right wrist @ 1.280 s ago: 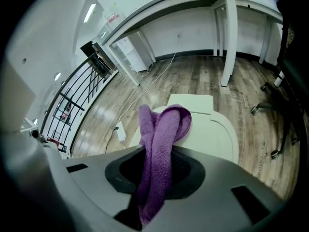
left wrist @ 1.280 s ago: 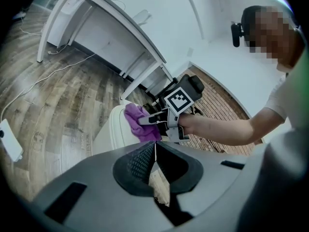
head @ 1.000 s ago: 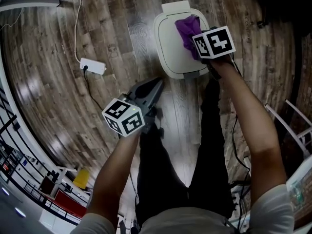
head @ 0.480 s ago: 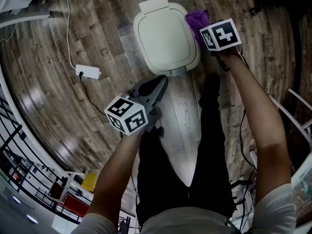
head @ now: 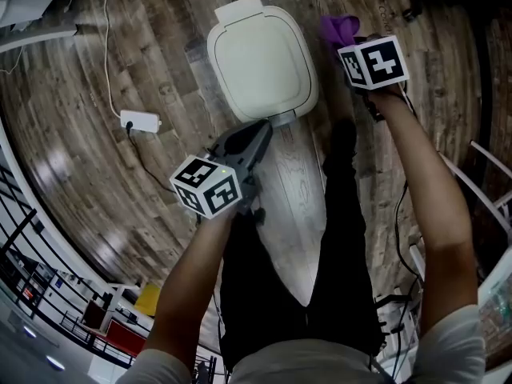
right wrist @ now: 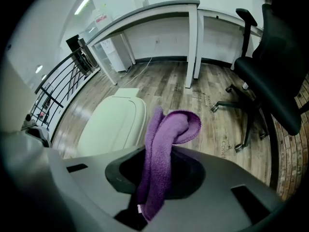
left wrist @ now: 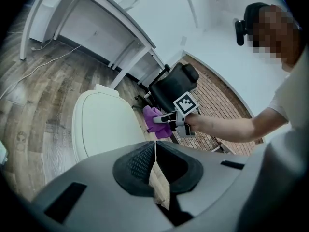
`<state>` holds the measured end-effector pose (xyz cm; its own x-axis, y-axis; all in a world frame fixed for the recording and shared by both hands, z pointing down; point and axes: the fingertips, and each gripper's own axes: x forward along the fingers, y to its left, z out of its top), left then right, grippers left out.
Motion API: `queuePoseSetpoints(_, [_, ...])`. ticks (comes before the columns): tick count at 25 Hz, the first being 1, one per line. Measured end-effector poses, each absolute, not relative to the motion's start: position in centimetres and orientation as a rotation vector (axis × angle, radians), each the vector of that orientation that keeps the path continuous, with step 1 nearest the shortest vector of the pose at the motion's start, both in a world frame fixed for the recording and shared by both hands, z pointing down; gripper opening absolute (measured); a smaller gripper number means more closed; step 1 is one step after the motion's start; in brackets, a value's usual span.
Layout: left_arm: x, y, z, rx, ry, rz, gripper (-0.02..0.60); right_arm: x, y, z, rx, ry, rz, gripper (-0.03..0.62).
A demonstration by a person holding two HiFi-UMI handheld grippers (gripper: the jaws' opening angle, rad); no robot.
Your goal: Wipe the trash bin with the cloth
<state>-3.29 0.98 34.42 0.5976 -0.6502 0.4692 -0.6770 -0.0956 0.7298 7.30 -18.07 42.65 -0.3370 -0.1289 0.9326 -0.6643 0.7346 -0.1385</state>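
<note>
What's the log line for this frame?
right gripper: shut on cloth | cloth: beside trash bin, off its lid | left gripper: shut, empty, near bin front

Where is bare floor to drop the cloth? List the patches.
Bare floor lies between the trash bin and the power strip, and between the bin and the desk. Crowded right of the bin: the office chair.

Left gripper [head: 258, 133]: held nearer the body on the left arm [head: 192, 270], jaws closed together with nothing between them. Right gripper [head: 350, 45]: extended farther forward on the outstretched right arm [head: 424, 190], jaws clamped on the cloth [head: 336, 27].
</note>
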Motion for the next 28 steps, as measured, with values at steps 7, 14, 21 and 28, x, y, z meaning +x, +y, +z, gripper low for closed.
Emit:
queuePoseSetpoints(7, [-6.7, 2.9, 34.2, 1.769, -1.13, 0.019, 0.009, 1.3, -14.0, 40.6, 0.511, -1.972, 0.608, 0.081])
queuePoseSetpoints(14, [-11.0, 6.2, 34.5, 1.726, -1.165, 0.017, 0.009, -6.3, -6.7, 39.2, 0.374, -2.041, 0.648, 0.081])
queuePoseSetpoints(21, [-13.6, 8.3, 34.4, 1.699, -1.194, 0.008, 0.009, -11.7, 1.0, 39.9, 0.189, -2.037, 0.664, 0.08])
queuePoseSetpoints(28, [-14.7, 9.4, 34.8, 1.684, -1.199, 0.023, 0.009, -13.5, 6.4, 42.5, 0.091, -1.992, 0.701, 0.081])
